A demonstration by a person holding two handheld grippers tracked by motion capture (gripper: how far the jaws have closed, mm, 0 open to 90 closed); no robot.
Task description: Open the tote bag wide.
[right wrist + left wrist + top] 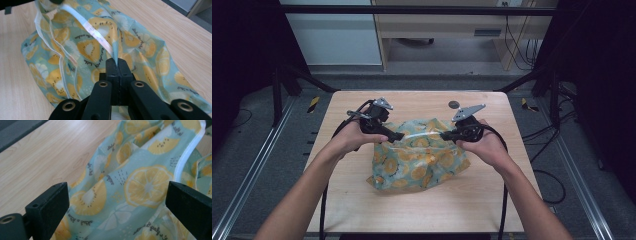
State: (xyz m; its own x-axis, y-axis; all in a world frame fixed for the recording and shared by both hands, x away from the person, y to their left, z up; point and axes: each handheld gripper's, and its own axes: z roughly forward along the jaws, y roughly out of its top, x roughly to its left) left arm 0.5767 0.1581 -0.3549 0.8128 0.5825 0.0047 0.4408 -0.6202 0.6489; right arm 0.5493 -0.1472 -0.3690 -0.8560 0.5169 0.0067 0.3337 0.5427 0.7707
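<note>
A teal bag (422, 162) printed with yellow lemon slices lies crumpled on the wooden table (472, 205), its white-edged mouth facing the far side. My right gripper (116, 62) is shut on the bag's rim (95, 32), pinching a fold of fabric between its jaws. In the high view the right gripper (446, 135) sits at the bag's right top corner and the left gripper (396, 136) at its left top corner. A stretch of rim runs taut between them. My left gripper (117, 195) stands open with the bag (140, 185) between its wide jaws.
A small dark round disc (453, 104) lies on the table behind the right gripper. Black cables trail from both grippers toward the near edge. Metal rails run along the floor on each side of the table.
</note>
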